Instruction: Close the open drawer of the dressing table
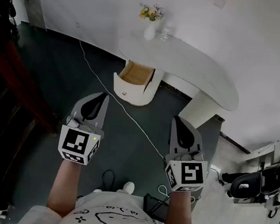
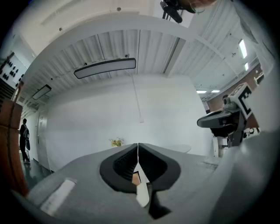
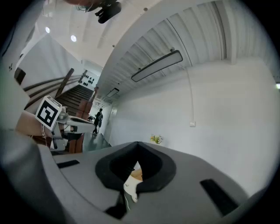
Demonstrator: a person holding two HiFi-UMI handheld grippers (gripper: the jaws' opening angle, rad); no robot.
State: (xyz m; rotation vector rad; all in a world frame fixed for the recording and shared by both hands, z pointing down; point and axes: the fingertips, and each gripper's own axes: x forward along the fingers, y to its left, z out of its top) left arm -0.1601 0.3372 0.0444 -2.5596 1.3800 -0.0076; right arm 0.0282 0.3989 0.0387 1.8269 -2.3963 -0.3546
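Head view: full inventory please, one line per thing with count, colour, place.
dressing table: one, white, against the wall ahead
drawer: one, white front, wooden inside, pulled open under the table's left end
vase: one, white, holding yellow flowers, on the table's left end
cable: one, white, running across the dark floor past the drawer
staircase: one, dark reddish wood, left edge
bystander: one, dark clothes, far top left
left gripper: one, grey, jaws together, empty, above the floor
right gripper: one, grey, jaws together, empty, above the floor
shirt: one, white, bottom edge
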